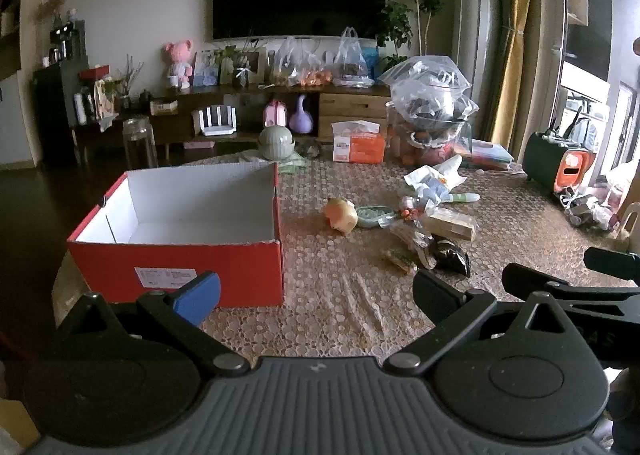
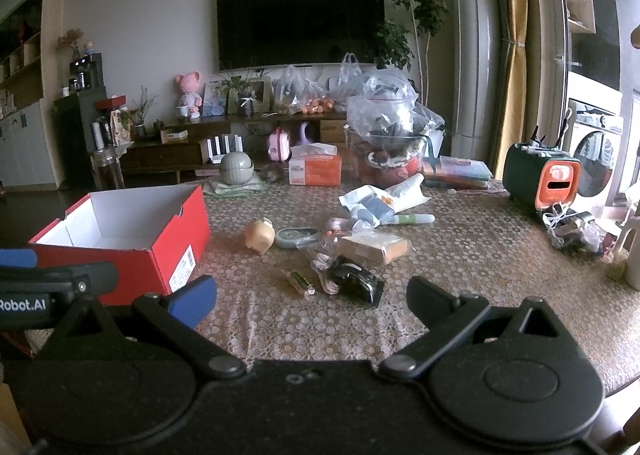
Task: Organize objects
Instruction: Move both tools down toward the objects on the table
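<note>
An empty red shoebox [image 1: 208, 263] [image 2: 140, 255] with a white inside stands on the left of the table. To its right lies a heap of small things: a yellow pig figure [image 1: 341, 215] [image 2: 261, 235], a grey-green case [image 1: 374, 216] [image 2: 298, 237], a wrapped tan block [image 1: 450, 225] [image 2: 374, 247], a black packet [image 1: 450, 257] [image 2: 354, 281], a white pouch [image 1: 434, 175] [image 2: 380, 197] and a pen [image 2: 412, 219]. My left gripper [image 1: 316, 293] is open over the near table, empty. My right gripper [image 2: 312, 297] is open too, with nothing between its fingers, short of the black packet.
At the back of the table stand a grey lidded bowl [image 1: 276, 143], an orange tissue box [image 1: 358, 143], a full clear bag [image 1: 432, 103] and a green and orange holder [image 2: 540, 179]. The lace tablecloth [image 1: 340, 315] is rumpled. Beyond are a TV stand and a television.
</note>
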Action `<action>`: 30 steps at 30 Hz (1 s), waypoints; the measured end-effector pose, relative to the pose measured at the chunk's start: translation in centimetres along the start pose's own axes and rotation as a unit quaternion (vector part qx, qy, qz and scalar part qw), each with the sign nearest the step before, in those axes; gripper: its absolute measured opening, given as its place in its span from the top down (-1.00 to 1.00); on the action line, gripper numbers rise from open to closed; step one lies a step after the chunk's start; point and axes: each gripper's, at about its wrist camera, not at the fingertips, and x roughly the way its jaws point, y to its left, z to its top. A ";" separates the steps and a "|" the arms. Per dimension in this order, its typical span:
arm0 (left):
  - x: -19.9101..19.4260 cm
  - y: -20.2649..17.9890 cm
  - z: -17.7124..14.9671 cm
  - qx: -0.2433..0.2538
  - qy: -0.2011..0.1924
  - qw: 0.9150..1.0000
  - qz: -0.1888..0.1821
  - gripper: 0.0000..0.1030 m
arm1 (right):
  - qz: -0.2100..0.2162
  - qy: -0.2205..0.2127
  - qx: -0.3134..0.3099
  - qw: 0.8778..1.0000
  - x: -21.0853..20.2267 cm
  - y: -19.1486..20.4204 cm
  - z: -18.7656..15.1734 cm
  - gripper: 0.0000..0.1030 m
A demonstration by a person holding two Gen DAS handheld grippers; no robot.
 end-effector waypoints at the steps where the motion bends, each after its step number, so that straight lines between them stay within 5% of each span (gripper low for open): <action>1: 0.1 0.0 0.0 -0.001 0.002 1.000 0.001 -1.00 | 0.001 -0.001 0.000 1.000 0.0 0.0 0.0 -0.97; 10: 1.2 0.4 -0.1 -0.015 0.023 1.000 0.001 -1.00 | -0.005 -0.018 -0.005 1.000 0.0 0.2 0.1 -0.98; 18: 3.2 0.0 0.1 -0.015 0.038 0.999 -0.009 -1.00 | 0.032 -0.023 -0.019 0.999 0.8 0.1 0.1 -0.99; 22: 5.4 -0.5 0.4 -0.011 0.060 0.998 -0.022 -1.00 | 0.047 -0.001 -0.042 0.998 2.6 -0.5 0.5 -0.99; 30: 10.6 -2.5 2.5 0.000 0.065 0.998 -0.016 -1.00 | 0.004 0.017 -0.082 0.996 8.8 -4.6 2.0 -0.99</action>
